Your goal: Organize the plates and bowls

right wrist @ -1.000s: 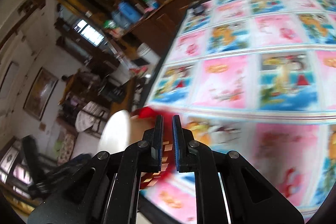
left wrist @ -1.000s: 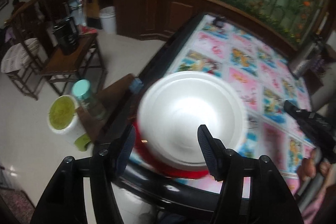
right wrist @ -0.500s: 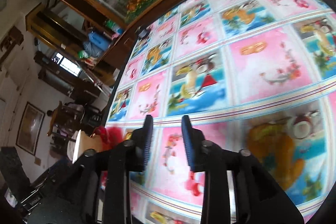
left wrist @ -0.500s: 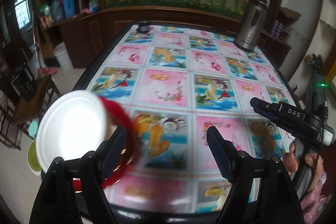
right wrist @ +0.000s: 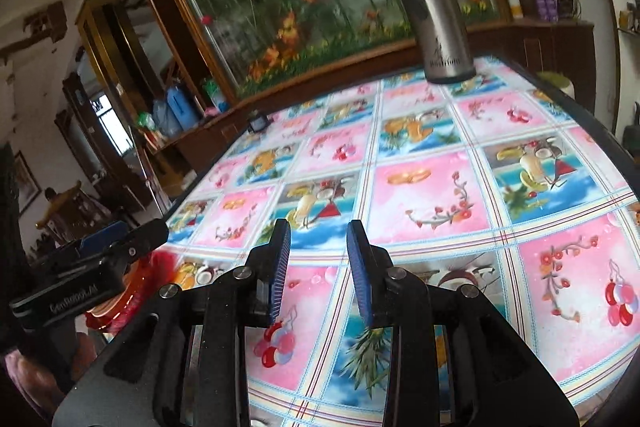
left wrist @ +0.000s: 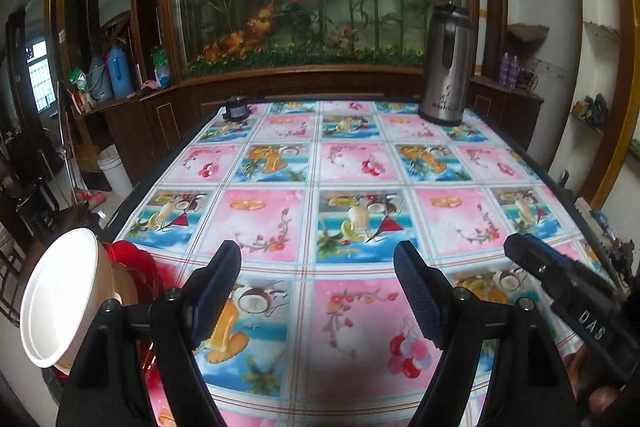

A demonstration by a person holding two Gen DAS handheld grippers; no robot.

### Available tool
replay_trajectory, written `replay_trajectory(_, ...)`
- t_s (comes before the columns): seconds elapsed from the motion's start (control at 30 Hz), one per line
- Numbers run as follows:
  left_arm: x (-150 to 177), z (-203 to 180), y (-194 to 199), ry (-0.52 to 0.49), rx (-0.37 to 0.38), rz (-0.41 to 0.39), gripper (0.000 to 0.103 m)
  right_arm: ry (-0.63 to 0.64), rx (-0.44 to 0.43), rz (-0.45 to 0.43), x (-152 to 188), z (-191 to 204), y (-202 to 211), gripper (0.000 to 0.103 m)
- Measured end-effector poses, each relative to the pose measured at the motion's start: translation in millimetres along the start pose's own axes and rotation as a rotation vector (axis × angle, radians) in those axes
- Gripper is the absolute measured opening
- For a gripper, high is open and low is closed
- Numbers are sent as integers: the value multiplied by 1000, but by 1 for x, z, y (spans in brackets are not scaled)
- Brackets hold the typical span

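Just changed: a second ago the white bowl filled the middle of the left wrist view, sitting on the red plate right between the fingers; both cameras have since swung right to face the far end of the table, and the stack is now at the left edge of each view.
Left gripper: jaws spread wide, having just been opening further, with nothing between them but patterned tablecloth.
Right gripper: jaws part-way open after being almost shut a second ago; the gap is empty and it holds nothing.
Meaning for the task: both grippers are empty and clear of the stack, so the bowl-on-plate stacking looks done for these pieces; no other dish shows on the cloth, so this reads as a pull-back or the close of the job.
White bowl: at the near left corner of the table, plain white inside with a tan outer wall; it appears tipped on its side in the fisheye, and whether it truly leans cannot be told.
Red plate: glossy, translucent red, under and just right of the bowl; seen as a red-orange rim in the right wrist view.
Other things: a steel thermos jug at the far right of the table and a small dark object at the far left, both well apart from the stack.
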State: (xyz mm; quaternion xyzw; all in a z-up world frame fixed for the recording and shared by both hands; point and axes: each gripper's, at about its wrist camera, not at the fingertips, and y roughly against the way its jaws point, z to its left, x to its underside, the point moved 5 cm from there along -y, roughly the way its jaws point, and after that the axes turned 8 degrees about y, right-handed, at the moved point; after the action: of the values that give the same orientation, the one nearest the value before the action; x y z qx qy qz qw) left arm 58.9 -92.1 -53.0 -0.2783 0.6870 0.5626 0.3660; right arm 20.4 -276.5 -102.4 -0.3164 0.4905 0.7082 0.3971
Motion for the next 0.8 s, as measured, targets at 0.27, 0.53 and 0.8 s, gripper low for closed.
replay_trajectory(0.27, 8, 1, 0, 3, -34, -2, 80, -3, -32, -55, 7, 7, -6, 29)
replay_trajectory(0.53, 8, 25, 12, 33, -105, 4, 80, 28, -69, -55, 9, 23, -6, 36)
replay_trajectory(0.8, 15, 81, 50, 96, -173, -7, 81, 110, -229, -43, 0, 95, -5, 36)
